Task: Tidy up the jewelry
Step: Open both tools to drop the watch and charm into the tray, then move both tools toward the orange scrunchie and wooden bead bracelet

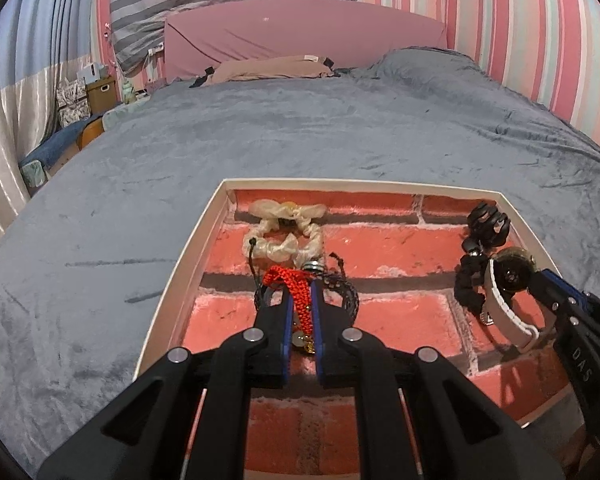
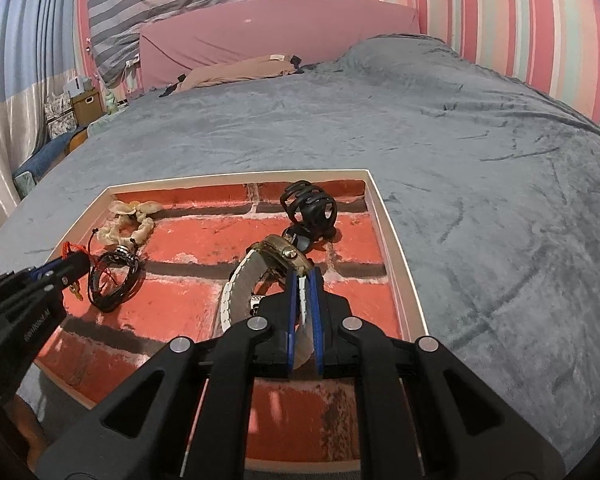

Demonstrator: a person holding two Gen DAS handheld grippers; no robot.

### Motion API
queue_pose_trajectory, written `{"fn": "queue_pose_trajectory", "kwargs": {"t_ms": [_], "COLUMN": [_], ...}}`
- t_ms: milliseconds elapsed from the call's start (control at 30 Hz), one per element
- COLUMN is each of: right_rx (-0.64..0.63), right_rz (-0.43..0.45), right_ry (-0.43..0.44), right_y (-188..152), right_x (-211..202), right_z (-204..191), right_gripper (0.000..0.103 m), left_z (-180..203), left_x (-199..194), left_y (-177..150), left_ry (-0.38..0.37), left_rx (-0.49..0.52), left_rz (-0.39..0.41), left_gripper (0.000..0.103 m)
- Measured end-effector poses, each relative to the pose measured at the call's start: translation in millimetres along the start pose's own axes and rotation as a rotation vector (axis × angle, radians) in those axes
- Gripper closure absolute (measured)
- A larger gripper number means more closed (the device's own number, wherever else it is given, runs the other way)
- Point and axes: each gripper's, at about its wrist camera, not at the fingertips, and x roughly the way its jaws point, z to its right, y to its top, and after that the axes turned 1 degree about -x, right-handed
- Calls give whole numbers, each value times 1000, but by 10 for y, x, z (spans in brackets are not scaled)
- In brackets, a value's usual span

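Note:
A shallow white-rimmed tray (image 1: 188, 252) (image 2: 396, 248) with a red brick-pattern floor lies on the bed. My left gripper (image 1: 300, 290) (image 2: 74, 266) is shut on a red braided cord bracelet (image 1: 294, 284), held over a black cord bracelet (image 1: 346, 292) (image 2: 112, 284) on the tray floor. A cream scrunchie (image 1: 284, 232) (image 2: 130, 226) lies at the tray's far left. My right gripper (image 2: 305, 280) (image 1: 540, 284) is shut on the white strap of a wristwatch (image 2: 256, 276) (image 1: 508, 300), near the tray's right side. A black hair claw clip (image 2: 312, 206) (image 1: 488, 226) sits just beyond the watch.
The tray rests on a grey plush bedspread (image 1: 340, 128) (image 2: 480, 168). A tan pillow (image 1: 268, 68) and pink headboard (image 1: 300, 32) are at the far end. Striped wall to the right; boxes and curtains (image 1: 4, 120) to the left of the bed.

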Motion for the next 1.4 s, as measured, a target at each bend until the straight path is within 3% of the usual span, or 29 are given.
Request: {"fn": "queue_pose_trajectory", "kwargs": {"t_ms": [433,700,767,800,833,900,933,1100,1233,1400], "right_rx": [-5,-30,-30,-30,-28,-22,-21,-13,-6,7], "right_rz": [-56,-90,-97,-98,-97,-85,-80,-61,-26,9], "right_ry": [4,15,25,25,26,38,41,51,36,12], "right_y": [-31,-42,-43,-41,-42,-32,-27,9,34,16], "right_x": [156,211,206,195,180,115,88,-94,-328,-676], "right_z": [-40,-80,-74,-67,-57,-28,-20,53,135,208], "right_gripper": [94,82,74,69,66,58,52,39,22,6], "left_z": [-93,-97,-95,-93,-90,-79,-75,-50,-35,-53], "left_x": [194,262,260,253,232,153,112,-134,-455,-891], "left_y": [-50,-64,-64,-61,-58,-53,-48,21,70,75], "left_ry": [7,23,19,19,31,61,68,52,63,64], "left_rx": [-23,-23,-19,-17,-14,-9,-8,-17,-8,-20], "left_rz": [-57,-82,-88,-91,-88,-59,-48,-32,9,45], "left_gripper": [94,93,89,79,63,47,47,46,36,33]}}
